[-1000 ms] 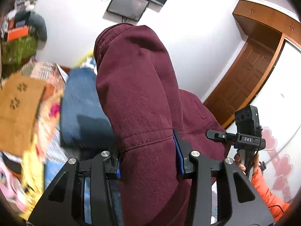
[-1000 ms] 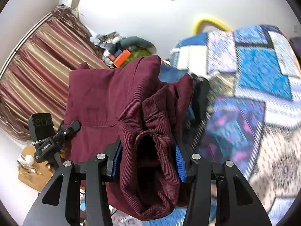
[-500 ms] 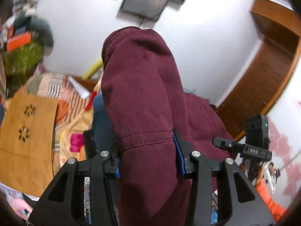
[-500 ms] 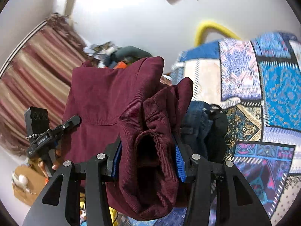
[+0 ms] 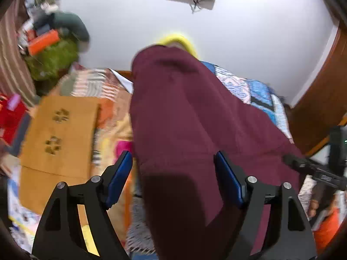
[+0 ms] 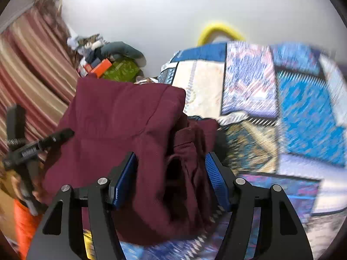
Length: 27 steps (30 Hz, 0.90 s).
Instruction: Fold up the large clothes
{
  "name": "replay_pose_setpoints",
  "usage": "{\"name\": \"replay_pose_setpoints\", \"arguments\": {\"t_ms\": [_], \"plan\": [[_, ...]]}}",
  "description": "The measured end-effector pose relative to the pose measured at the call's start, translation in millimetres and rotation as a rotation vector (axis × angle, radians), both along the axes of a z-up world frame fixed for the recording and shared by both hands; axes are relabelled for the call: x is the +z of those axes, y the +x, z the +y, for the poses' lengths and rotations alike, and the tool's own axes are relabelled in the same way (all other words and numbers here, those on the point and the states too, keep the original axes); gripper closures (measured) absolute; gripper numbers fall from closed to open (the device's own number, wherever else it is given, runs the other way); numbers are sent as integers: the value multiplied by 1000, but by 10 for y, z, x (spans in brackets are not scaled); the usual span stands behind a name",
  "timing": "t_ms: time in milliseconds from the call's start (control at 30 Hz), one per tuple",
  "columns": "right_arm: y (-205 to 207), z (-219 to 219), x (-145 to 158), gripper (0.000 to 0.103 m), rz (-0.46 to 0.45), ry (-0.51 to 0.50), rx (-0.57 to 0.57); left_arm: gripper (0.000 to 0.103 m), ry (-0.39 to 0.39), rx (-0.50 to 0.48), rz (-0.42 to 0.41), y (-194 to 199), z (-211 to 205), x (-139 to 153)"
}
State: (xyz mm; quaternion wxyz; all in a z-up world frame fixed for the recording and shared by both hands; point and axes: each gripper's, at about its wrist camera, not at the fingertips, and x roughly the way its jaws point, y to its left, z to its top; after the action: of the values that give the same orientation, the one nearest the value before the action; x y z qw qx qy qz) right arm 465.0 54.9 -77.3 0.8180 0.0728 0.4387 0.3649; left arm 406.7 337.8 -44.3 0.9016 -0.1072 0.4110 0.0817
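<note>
Now both jaw pairs have just spread: my left hand-held gripper (image 5: 173,179) and right hand-held gripper (image 6: 171,179) stand open, releasing the folded maroon corduroy garment (image 5: 184,119) between them onto the patchwork-quilted bed (image 6: 282,108).

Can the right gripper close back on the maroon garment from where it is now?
Probably yes. The maroon garment lies bunched between the right gripper's blue pads, whose jaws have just been opening; nothing else sits in the gap.
</note>
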Motion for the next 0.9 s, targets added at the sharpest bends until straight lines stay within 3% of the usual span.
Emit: {"name": "replay_pose_setpoints", "arguments": {"t_ms": [267, 400, 567, 767, 900], "plan": [[-795, -314, 715, 40, -226, 16, 28, 25, 96, -22, -150, -940, -581, 618], [-1328, -548, 1204, 39, -327, 99, 47, 25, 136, -46, -289, -1514, -1026, 1055], [-1971, -806, 1665, 39, -471, 184, 45, 25, 243, -44, -466, -2238, -1565, 1481], [-2675, -1075, 1929, 39, -600, 247, 34, 25, 328, 15, -611, -2969, -2022, 1700], [-2966, -1172, 1920, 38, -658, 259, 11, 25, 281, 73, -708, -3384, -2154, 1698]]}}
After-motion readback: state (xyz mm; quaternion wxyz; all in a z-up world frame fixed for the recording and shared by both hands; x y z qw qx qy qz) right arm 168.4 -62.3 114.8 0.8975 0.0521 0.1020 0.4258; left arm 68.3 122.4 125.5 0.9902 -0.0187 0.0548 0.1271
